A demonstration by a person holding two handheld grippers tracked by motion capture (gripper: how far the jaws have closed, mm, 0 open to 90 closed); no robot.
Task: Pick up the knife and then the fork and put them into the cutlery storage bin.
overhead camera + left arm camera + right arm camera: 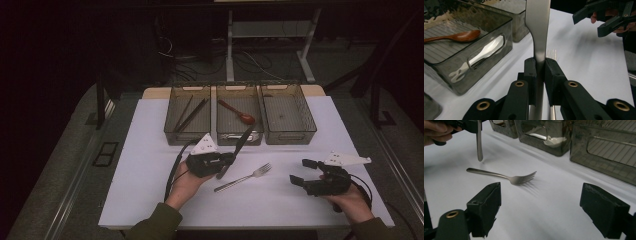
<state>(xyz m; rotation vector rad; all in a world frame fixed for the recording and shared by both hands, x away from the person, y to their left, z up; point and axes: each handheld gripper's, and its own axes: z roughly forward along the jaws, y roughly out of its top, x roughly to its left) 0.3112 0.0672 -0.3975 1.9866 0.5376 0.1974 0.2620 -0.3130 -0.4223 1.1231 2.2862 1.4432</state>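
Your left gripper (231, 159) is clamped on a flat, silver metal table knife (537, 32); in the left gripper view the black jaws pinch its narrow neck from both sides, and in the high view it hangs clear of the white bench (150, 150), tilted with its upper end pointing toward one o'clock, just short of the middle smoky-grey plastic bin (239, 137). That looks like the sorting job partway through: of the three bins lined up at twelve o'clock, the left smoky-grey bin (172, 120) already holds a pair of dark chopsticks (190, 114), the middle one holds a reddish-brown wooden spoon (237, 112), and the right smoky-grey bin (309, 120) appears empty. What is left, as far as you can judge, is to carry the knife to a bin and let go, then deal with the silver metal fork (244, 177), which lies flat on the bench between your hands, tines toward two o'clock and near the knife's lower end without touching it. Your right gripper (300, 172) rests at four o'clock with its jaws wide apart and nothing between them, well placed to take the fork.
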